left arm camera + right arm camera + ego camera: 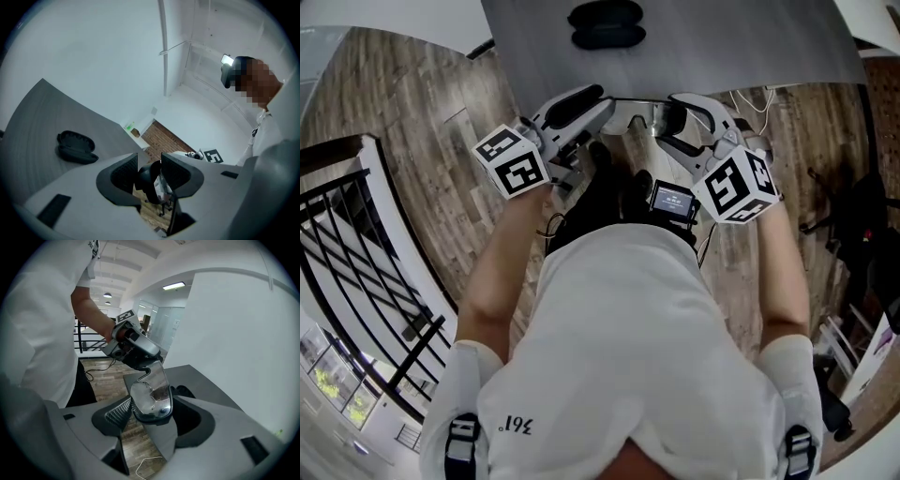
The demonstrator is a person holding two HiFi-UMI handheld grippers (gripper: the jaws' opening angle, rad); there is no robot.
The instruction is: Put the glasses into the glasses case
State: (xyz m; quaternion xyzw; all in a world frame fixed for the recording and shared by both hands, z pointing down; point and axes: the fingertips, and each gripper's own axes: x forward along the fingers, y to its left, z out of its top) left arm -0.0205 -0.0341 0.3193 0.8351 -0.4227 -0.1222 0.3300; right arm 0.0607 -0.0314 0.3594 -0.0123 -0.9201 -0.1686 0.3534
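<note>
White shirt [619, 328], lower back: print "361°" [517, 427], seen upside down. Small screen [672, 199] below the tabletop's near edge: characters too small to read. Marker cubes [512, 161] on the left gripper [149, 171] and the right gripper [150, 411]: black-and-white square codes only, no letters.

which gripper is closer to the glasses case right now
Left, slightly. The left gripper is almost in line with the glasses case; the right gripper is off to its right.

The left gripper [146, 363] covers the far end of the glasses [152, 399].
</note>
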